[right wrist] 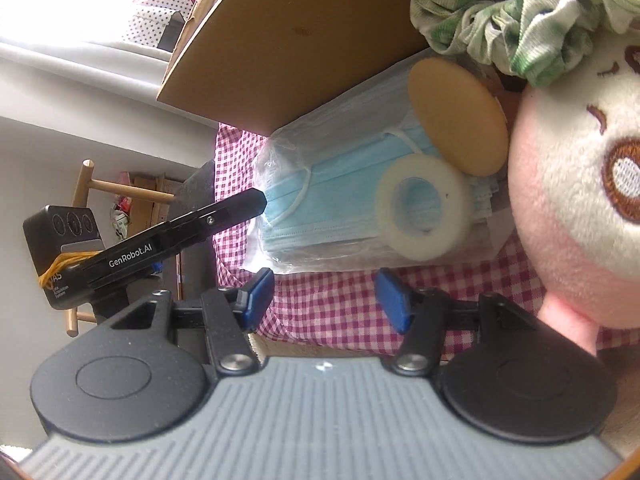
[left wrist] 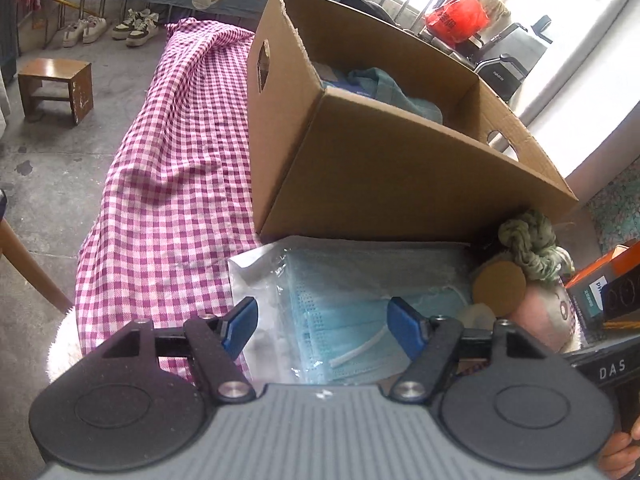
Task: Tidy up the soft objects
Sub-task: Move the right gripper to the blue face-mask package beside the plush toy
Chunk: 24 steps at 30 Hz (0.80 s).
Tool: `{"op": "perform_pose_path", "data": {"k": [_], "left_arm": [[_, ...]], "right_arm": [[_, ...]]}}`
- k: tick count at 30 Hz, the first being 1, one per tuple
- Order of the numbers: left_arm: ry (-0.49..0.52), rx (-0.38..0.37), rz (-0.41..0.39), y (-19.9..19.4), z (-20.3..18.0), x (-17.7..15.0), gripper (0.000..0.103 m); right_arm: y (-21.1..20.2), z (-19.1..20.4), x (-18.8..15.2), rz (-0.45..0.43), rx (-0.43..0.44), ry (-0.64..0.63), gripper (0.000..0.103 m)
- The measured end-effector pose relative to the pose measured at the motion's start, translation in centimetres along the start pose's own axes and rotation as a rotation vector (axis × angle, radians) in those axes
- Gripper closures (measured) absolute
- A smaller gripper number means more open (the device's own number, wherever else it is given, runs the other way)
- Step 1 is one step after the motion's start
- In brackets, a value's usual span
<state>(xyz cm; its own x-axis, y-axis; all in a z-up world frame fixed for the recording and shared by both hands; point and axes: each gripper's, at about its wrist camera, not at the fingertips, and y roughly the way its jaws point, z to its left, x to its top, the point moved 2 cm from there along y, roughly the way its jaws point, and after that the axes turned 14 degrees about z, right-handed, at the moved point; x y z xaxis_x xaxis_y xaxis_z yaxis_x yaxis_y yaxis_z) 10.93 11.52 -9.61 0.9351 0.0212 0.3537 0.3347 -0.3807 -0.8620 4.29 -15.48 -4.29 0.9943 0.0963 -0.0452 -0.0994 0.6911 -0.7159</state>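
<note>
A clear bag of blue face masks (left wrist: 352, 300) lies on the pink checked cloth (left wrist: 168, 184) in front of the cardboard box (left wrist: 384, 160). My left gripper (left wrist: 322, 324) is open, its blue pads on either side of the bag's near end. In the right wrist view the mask bag (right wrist: 340, 208) carries a white tape roll (right wrist: 420, 216) and a tan round pad (right wrist: 456, 116). My right gripper (right wrist: 324, 296) is open and empty, just short of the bag. A pink plush toy (right wrist: 580, 200) and a green scrunchie (right wrist: 528, 20) sit to its right. The left gripper (right wrist: 240, 206) touches the bag's far end.
The box holds teal and blue cloths (left wrist: 384, 88). A wooden stool (left wrist: 56, 88) and shoes (left wrist: 108, 28) are on the concrete floor to the left. An orange and black carton (left wrist: 608, 288) lies at the right. A wooden chair (right wrist: 120, 192) stands beyond the table.
</note>
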Motion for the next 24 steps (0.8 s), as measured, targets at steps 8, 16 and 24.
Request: {"op": "perform_pose_path", "data": {"k": [8, 16, 24], "left_arm": [[0.115, -0.004, -0.034, 2.0, 0.6, 4.0, 0.026], [0.111, -0.091, 0.055, 3.4, 1.1, 5.1, 0.021], [0.078, -0.168, 0.125, 2.5, 1.1, 2.5, 0.021]], "right_arm": [[1.0, -0.6, 0.9, -0.006, 0.001, -0.008, 0.045], [0.6, -1.6, 1.1, -0.017, 0.043, 0.043, 0.042], [0.5, -2.2, 1.3, -0.015, 0.079, 0.061, 0.040]]}}
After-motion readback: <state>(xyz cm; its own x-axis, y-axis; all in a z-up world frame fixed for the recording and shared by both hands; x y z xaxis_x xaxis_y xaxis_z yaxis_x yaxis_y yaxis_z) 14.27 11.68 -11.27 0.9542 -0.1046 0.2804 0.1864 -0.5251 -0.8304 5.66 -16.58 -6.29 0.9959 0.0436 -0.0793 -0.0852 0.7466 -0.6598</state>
